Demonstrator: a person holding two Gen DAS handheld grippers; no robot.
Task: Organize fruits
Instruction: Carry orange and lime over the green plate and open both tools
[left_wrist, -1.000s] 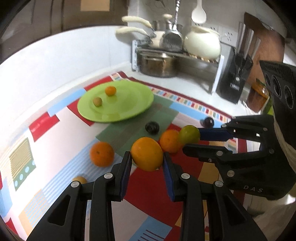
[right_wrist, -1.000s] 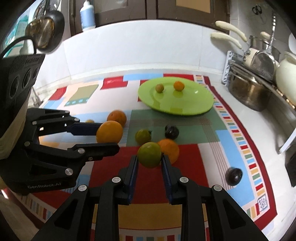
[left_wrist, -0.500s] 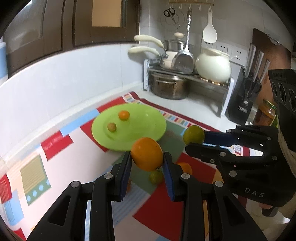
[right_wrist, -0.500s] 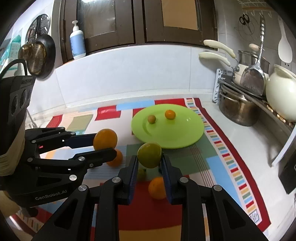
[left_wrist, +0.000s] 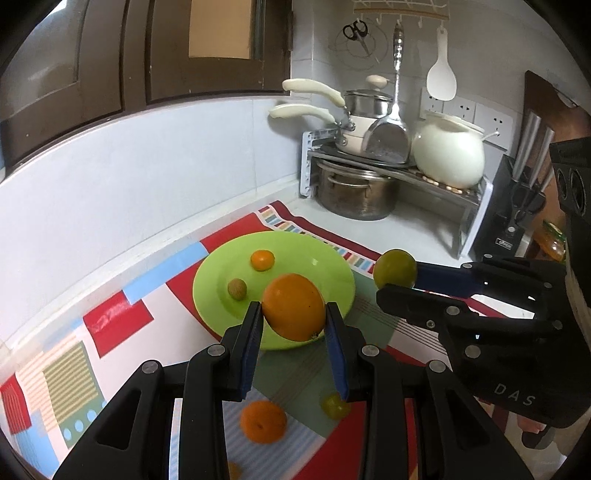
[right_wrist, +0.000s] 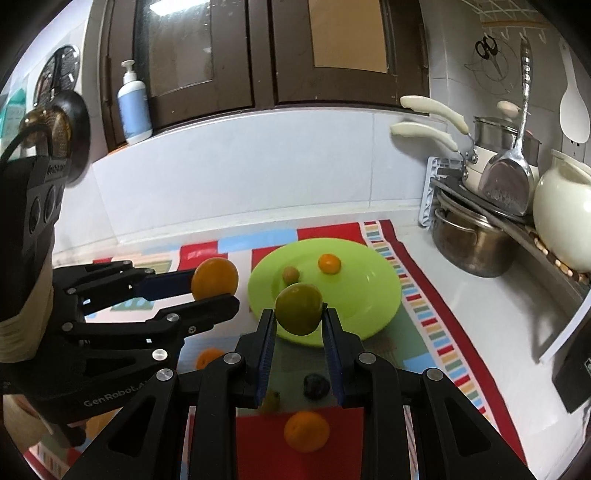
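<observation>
Patchwork mat (left_wrist: 122, 317) on white kitchen counter (left_wrist: 402, 225), tiled backsplash (left_wrist: 147, 177)

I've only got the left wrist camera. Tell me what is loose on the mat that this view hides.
Observer: A dark fruit lies on the mat, on the near side of the green plate, below the right gripper.
Operator: Check that gripper's hold from its own camera.
Observer: Both pads press the sides of the green fruit, which is held clear of the mat.
Operator: Report anything else loose.
Observer: A loose orange sits on the red patch, nearer the camera than the dark fruit.
</observation>
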